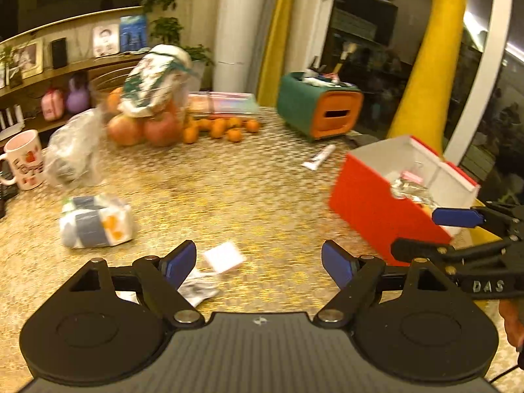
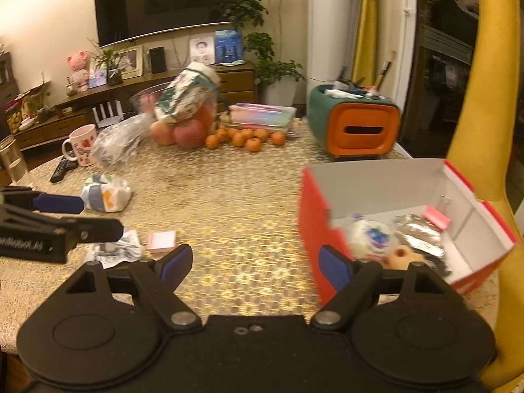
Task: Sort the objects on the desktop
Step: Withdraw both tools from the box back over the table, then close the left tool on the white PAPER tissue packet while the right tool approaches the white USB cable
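left tongs [image 1: 258,263] wide open, empty | right tongs [image 2: 253,267] wide open, empty, lettered "DAS"

Box [image 2: 314,229] right on table [image 2: 235,203], notepad [image 2: 162,241] left, fruit [image 2: 186,132] behind

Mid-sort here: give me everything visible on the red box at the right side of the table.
The red box looks like cardboard: red outside, white inside, open-topped, with a notch cut in its near wall. It stands upright on the patterned table, near the right edge. Inside lie a crinkled silver foil packet, a white packet with blue print, a small pink item and other bits too blurred to name. Neither tongs touch it.
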A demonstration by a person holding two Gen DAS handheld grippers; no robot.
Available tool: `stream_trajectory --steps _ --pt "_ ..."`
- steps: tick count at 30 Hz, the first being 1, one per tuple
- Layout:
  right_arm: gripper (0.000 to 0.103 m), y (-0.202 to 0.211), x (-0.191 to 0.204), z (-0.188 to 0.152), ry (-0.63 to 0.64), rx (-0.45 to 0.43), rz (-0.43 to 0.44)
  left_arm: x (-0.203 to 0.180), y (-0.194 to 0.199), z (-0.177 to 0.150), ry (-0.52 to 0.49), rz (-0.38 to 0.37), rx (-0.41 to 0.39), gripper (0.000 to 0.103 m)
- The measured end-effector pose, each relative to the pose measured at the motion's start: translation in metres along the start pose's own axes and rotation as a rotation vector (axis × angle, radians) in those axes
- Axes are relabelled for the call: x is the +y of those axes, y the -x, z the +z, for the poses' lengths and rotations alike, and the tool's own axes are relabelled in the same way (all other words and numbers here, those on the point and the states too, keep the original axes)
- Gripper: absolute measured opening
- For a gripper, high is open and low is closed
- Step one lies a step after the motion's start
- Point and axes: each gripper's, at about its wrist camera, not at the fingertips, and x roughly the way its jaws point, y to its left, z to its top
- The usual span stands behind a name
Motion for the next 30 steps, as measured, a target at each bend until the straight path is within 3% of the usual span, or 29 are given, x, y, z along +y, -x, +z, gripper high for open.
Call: stream_trajectory --steps 3,16,30 --pt "0.086 -0.01 0.02 -0.002 0.027 0.002 0.018 0.02 -0.002 -0.003 0.014 0.018 -0.007 0.099" --pt "0.094 -0.058 0.094 -0.009 0.092 0.044 0.107 0.102 -0.033 -0.007 0.008 0.124 -0.016 0.103" --pt "0.096 -0.118 0.139 -0.015 0.066 0.106 0.127 0.169 -0.071 -0.003 0.071 0.2 -0.005 0.103"
